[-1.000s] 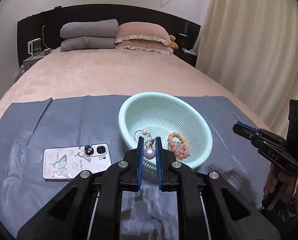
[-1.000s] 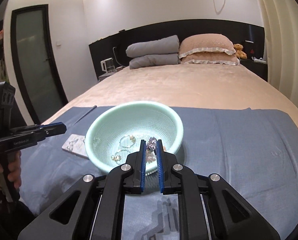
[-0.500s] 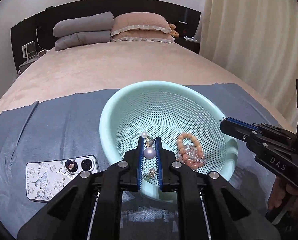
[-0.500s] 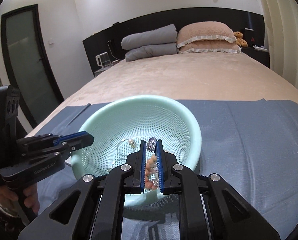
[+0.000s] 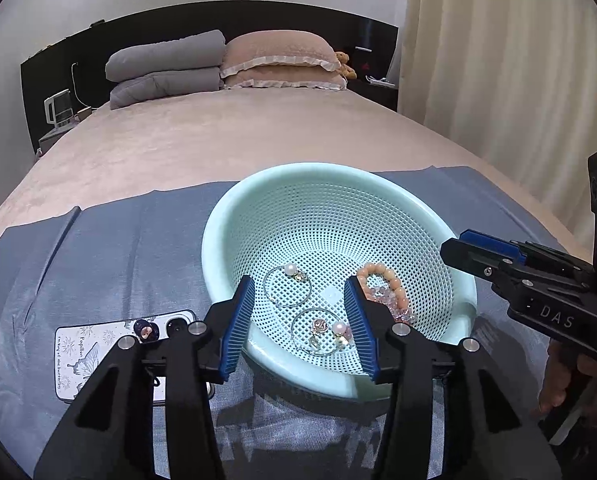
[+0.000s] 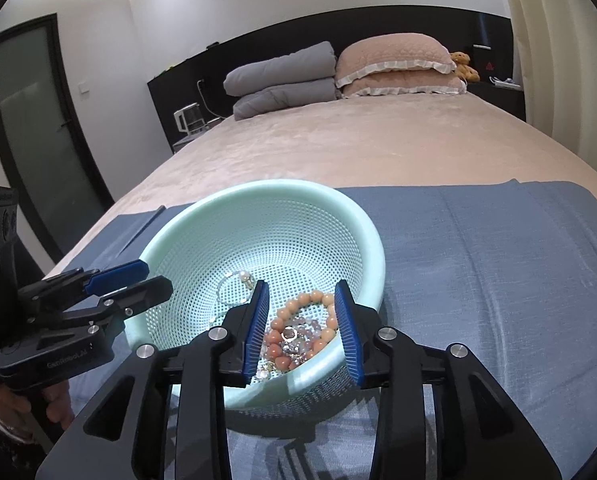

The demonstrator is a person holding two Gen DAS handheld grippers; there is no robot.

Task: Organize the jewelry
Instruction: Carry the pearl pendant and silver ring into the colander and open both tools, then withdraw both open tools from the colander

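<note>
A mint-green mesh basket (image 5: 326, 170) (image 6: 282, 186) sits on a blue-grey cloth (image 5: 118, 248) spread over the bed. My left gripper (image 5: 298, 288) hangs over its near side with the jaws opening and nothing between the pads. Under it lies a hoop earring with a pearl (image 5: 338, 327); a second pearl hoop (image 5: 288, 286) lies further in. My right gripper (image 6: 301, 290) hovers over a pink bead bracelet (image 6: 298, 320) and a silvery piece (image 6: 289, 334), its jaws opening too, with nothing in them. Each gripper shows in the other's view, the right gripper (image 5: 454, 242) and the left gripper (image 6: 158, 276).
A phone in a butterfly case (image 5: 110, 344) lies on the cloth left of the basket. Pillows (image 5: 278, 60) and a folded grey quilt (image 5: 166, 68) sit at the headboard. Curtains (image 5: 518, 80) hang on the right and a dark door (image 6: 30, 120) stands on the left.
Both grippers were shut, the left on a pearl earring and the right on a silvery piece. Both have opened and the pieces now lie in the basket. Both hands came in lower over it.
</note>
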